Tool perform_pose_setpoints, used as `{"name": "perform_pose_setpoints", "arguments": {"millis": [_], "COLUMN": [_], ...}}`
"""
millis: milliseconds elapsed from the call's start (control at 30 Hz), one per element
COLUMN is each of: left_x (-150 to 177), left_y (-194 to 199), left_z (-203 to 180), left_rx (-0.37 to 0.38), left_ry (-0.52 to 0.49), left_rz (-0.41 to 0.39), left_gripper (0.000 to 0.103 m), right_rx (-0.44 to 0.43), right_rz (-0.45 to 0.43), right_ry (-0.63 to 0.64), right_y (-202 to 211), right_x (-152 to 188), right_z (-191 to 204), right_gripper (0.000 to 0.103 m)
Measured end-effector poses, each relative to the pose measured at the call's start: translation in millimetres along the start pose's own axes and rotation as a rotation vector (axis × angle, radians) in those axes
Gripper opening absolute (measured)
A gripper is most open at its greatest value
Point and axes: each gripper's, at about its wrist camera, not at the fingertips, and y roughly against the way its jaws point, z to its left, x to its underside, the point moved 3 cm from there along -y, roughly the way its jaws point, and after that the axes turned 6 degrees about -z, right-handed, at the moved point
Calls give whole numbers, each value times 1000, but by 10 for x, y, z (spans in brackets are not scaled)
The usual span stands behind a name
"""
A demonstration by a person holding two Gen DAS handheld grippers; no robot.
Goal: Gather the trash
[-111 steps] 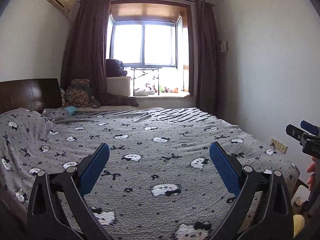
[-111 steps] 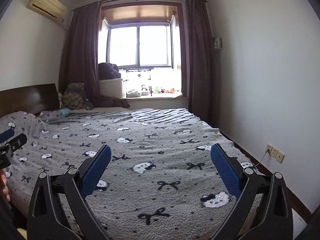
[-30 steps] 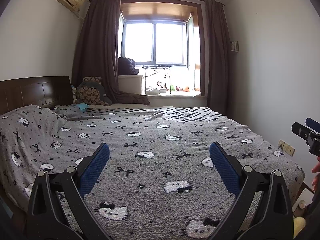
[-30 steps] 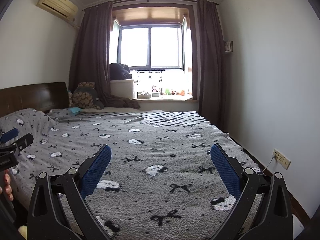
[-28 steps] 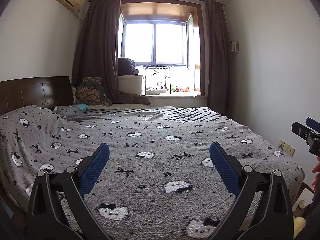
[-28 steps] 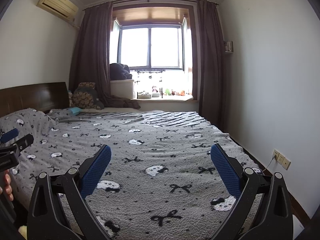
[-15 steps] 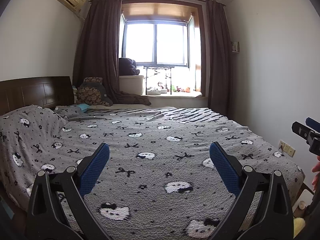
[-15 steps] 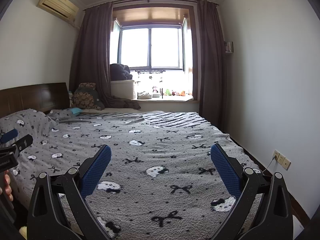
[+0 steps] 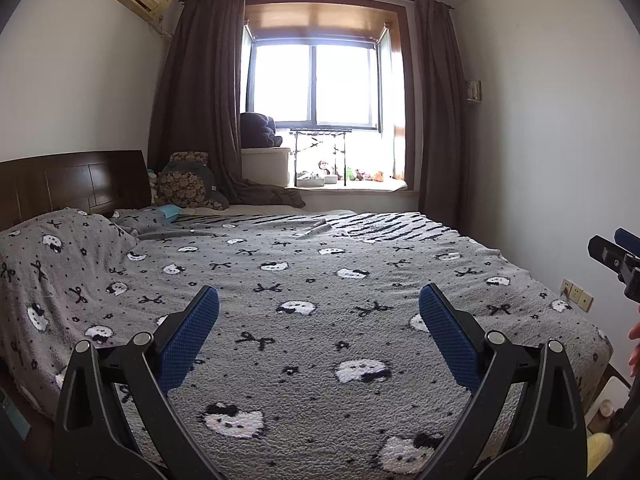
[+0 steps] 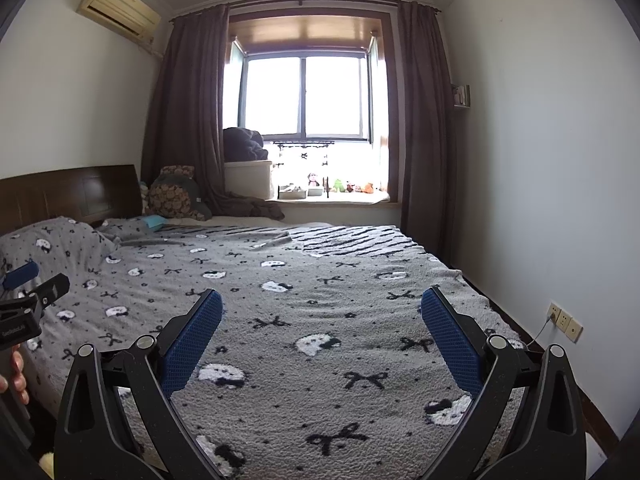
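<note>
My left gripper [image 9: 319, 304] is open and empty, held above the foot of a bed with a grey cat-and-bow blanket [image 9: 304, 280]. My right gripper [image 10: 322, 308] is open and empty too, beside it over the same blanket [image 10: 320, 280]. Each gripper shows at the edge of the other's view: the right one in the left wrist view [image 9: 618, 258], the left one in the right wrist view [image 10: 28, 308]. A small light blue item [image 9: 170, 211] lies near the pillows at the far left; it also shows in the right wrist view [image 10: 154, 222]. I see no clear piece of trash.
A dark wooden headboard [image 9: 72, 184] stands at the left. A patterned cushion [image 9: 182, 190], a white box [image 9: 264, 164] and small toys [image 9: 348, 175] sit by the window. White wall with sockets [image 10: 564, 322] runs along the right. A round item [image 9: 606, 408] sits on the floor.
Both views have drifted a little: the room has shifted slightly right and down in the frames since 3.7 s ago. Both grippers stay open and empty.
</note>
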Motion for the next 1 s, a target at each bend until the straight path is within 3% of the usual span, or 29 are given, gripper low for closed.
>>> {"name": "perform_pose_setpoints", "arguments": {"millis": [233, 533, 1000], "left_x": [-29, -87, -69], "left_y": [-4, 69, -26], "left_z": [20, 7, 4], "left_rx": [-18, -25, -38], "left_ry": [-8, 5, 7], "left_rz": [9, -34, 2], "left_gripper": [95, 95, 95], "right_rx": [-5, -5, 2], "right_rz": [-3, -3, -4], "right_ry": [0, -1, -2], "right_y": [-4, -20, -30], "right_x": [5, 4, -6], "right_z": [42, 64, 83], "right_gripper": [100, 100, 100]}}
